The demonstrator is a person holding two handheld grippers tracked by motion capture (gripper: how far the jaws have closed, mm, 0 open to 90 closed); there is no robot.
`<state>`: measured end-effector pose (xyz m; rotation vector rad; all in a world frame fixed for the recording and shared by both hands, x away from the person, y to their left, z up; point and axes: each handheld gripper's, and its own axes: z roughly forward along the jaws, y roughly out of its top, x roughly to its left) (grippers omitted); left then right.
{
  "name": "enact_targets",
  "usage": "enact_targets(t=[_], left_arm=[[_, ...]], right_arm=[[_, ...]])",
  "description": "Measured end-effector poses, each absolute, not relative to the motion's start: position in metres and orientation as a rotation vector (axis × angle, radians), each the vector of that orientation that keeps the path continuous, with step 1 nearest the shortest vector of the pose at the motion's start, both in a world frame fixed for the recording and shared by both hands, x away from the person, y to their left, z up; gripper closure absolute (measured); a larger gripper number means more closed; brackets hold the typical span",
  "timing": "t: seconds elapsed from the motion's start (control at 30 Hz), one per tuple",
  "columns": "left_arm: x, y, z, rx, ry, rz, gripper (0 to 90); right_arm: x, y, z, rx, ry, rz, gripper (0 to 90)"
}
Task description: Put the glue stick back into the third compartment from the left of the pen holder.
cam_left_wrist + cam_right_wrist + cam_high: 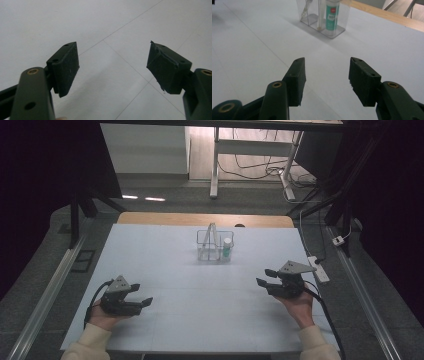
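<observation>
A clear plastic organiser (pixel 215 246) stands at the far middle of the white table (pixel 200 290). It holds a white tube with a green label (pixel 227 247) in its right compartment. The right gripper view shows the same organiser (pixel 323 16) and tube (pixel 332 15) ahead of the jaws, well beyond them. My right gripper (pixel 264 277) is open near the table's right side with nothing between its jaws (pixel 325 72). My left gripper (pixel 141 294) rests low at the near left, open and holding nothing (pixel 112 65).
A wooden table edge (pixel 205 219) runs behind the white top. A white power strip (pixel 318 268) and cables lie off the table's right side. Desk legs and wires stand on the floor beyond.
</observation>
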<state>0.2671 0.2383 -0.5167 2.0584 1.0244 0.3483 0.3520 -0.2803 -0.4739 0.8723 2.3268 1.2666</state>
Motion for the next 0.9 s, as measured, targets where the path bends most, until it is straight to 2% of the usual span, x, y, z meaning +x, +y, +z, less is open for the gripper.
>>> enact_targets(t=[0.33,0.9], left_arm=[[0.267,0.238,-0.516,2.055,1.019,0.354,25.4],[0.266,0.237,-0.515,2.056,1.007,0.364,25.4]], right_arm=[[0.341,-0.299,-0.488,0.900,2.320,1.255,45.3],[0.340,-0.299,-0.489,0.875,2.329,1.210,44.3]])
